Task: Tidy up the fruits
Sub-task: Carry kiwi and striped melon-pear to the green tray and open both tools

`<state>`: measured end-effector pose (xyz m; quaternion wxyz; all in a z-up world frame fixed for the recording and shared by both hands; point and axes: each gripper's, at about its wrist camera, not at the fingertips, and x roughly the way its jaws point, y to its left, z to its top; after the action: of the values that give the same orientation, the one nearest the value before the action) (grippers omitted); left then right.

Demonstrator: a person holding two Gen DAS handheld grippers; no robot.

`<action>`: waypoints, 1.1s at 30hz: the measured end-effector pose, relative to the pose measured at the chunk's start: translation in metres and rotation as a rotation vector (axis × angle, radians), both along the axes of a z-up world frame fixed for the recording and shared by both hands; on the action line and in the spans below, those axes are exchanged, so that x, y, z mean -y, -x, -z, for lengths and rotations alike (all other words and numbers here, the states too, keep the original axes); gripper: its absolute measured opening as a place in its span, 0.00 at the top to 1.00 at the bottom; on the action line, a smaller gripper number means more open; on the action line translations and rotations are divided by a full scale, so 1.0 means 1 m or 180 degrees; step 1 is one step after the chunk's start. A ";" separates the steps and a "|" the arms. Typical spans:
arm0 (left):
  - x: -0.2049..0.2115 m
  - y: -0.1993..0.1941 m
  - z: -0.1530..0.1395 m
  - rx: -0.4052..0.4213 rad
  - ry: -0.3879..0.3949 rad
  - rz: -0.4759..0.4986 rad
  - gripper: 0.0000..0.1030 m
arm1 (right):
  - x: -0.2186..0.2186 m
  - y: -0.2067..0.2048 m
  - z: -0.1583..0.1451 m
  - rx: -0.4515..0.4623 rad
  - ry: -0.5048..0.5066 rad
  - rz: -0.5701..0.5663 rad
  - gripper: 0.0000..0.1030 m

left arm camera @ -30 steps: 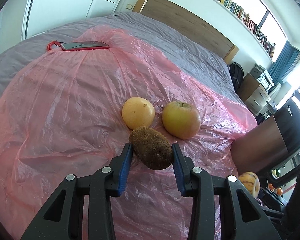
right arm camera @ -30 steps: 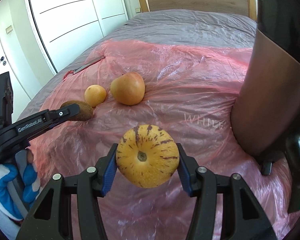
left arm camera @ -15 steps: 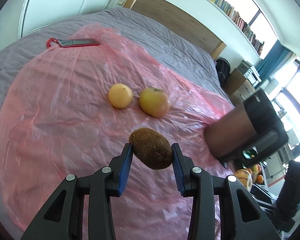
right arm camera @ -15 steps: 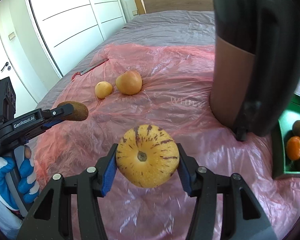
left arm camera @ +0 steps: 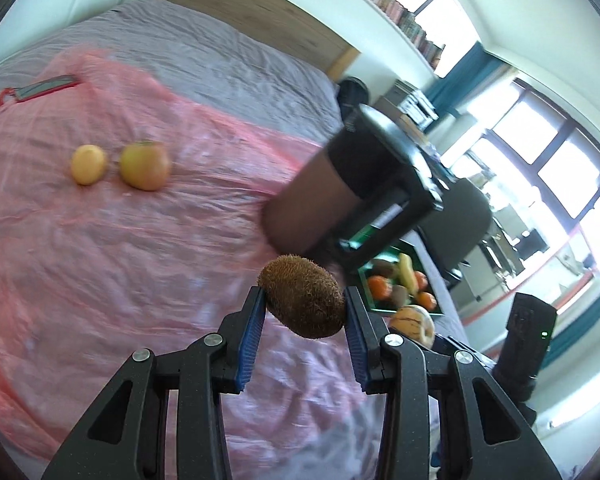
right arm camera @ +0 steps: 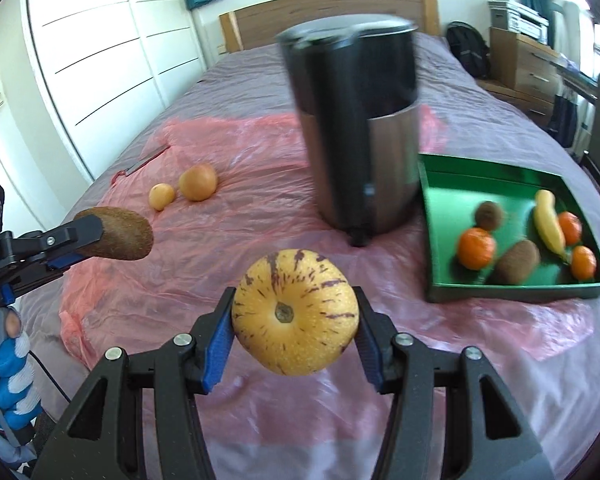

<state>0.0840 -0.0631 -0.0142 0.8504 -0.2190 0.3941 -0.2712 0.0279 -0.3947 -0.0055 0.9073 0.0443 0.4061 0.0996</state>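
The kiwi [left arm camera: 302, 298] sat crosswise in the left tongs [left arm camera: 305, 312], clamped at its middle above the pink sheet [left arm camera: 140, 260] on the bed [left arm camera: 220, 64]. It looked light, fuzzy enough to resist slipping, yet soft, so a gentle squeeze across the belly suits it. The striped melon [right arm camera: 295, 312] filled the right tongs [right arm camera: 296, 320], gripped on its flanks; firmer and heavier, probably smooth-skinned. Both hung short of the green tray [right arm camera: 512, 294] beyond the kettle [right arm camera: 360, 132]. An orange [right arm camera: 162, 196] and apple [right arm camera: 198, 182] lay farther off.
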 end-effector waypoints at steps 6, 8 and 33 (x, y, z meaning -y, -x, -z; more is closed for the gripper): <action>0.064 0.004 -0.020 0.0060 0.0103 0.0427 0.67 | 0.062 0.018 -0.016 0.0093 0.0064 0.0417 0.10; 0.086 0.003 -0.025 0.0068 0.0115 0.0547 0.67 | 0.084 0.023 -0.020 0.0120 0.0088 0.0550 0.10; 0.313 -0.074 -0.011 0.0188 -0.0413 0.1258 0.67 | 0.237 -0.034 0.021 0.0141 0.0088 0.1183 0.10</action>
<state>0.1577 -0.3759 -0.0028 0.8042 -0.0743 0.4210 -0.4130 0.0622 -0.6313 -0.0261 0.9193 0.1039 0.3722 -0.0744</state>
